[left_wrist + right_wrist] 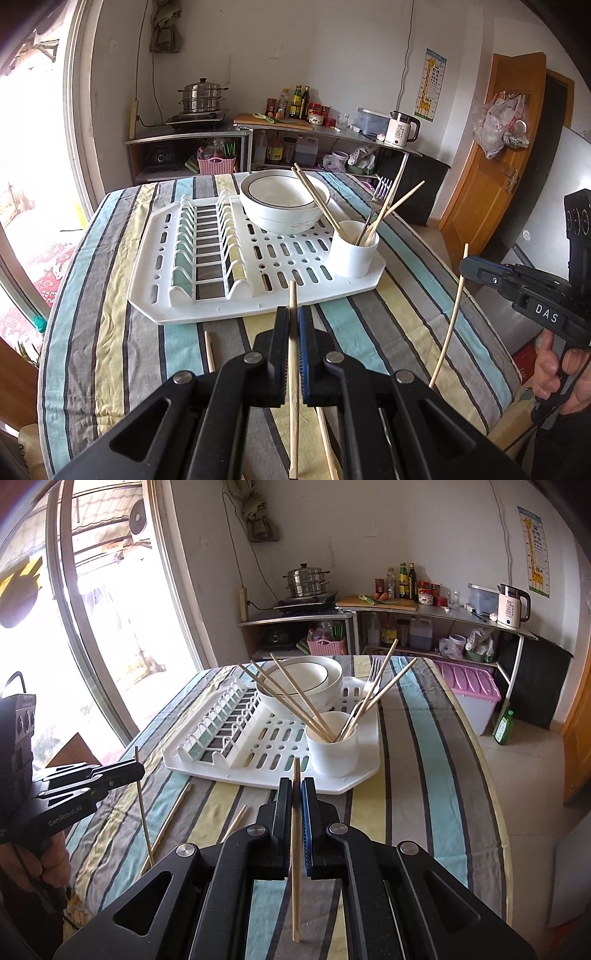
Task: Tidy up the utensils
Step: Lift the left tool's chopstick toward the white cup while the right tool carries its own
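Chopsticks: one is pinched upright in the left gripper (293, 325), another in the right gripper (295, 797), both above the striped tablecloth (110, 295).
Handling: light, stiff, smooth wood is judged likely to pivot (a mid-length pinch is advised).
Cup (354, 248): several chopsticks and a fork (373, 672) are held in it, on the drying rack (229, 306).
Views: the bin with the pink lid (469, 686) is shown only by the right view; the door (495, 155) only by the left.

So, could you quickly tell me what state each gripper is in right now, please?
Left gripper: closed on a wooden chopstick.
Right gripper: closed on another wooden chopstick.
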